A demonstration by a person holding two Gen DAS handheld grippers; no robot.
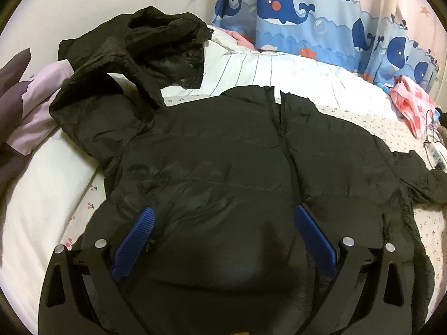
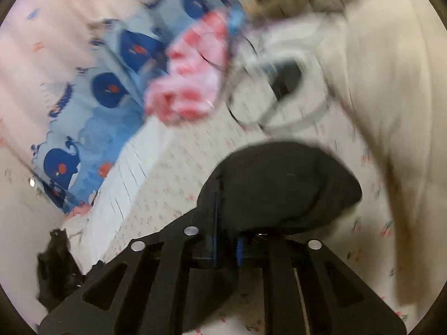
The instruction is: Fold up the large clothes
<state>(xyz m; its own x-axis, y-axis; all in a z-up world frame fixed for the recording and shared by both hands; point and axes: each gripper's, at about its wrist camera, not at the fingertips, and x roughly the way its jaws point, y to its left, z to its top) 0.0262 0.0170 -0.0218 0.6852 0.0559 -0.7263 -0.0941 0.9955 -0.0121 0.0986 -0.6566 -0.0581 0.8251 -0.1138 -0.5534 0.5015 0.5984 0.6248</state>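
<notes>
The right tool (image 2: 223, 240) is clamping the black jacket's (image 1: 223, 167) sleeve end (image 2: 279, 184), left tool (image 1: 223, 240) gaping over the hem on the bed (image 1: 42, 195), so I'd be drawing that sleeve flat across the chest.

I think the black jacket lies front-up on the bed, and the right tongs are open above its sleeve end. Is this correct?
Not quite. The black jacket does lie front-up on the bed, but the right tongs are not open: they are shut on the sleeve end, with black fabric bunched between the blue pads. The right wrist view shows it.
</notes>
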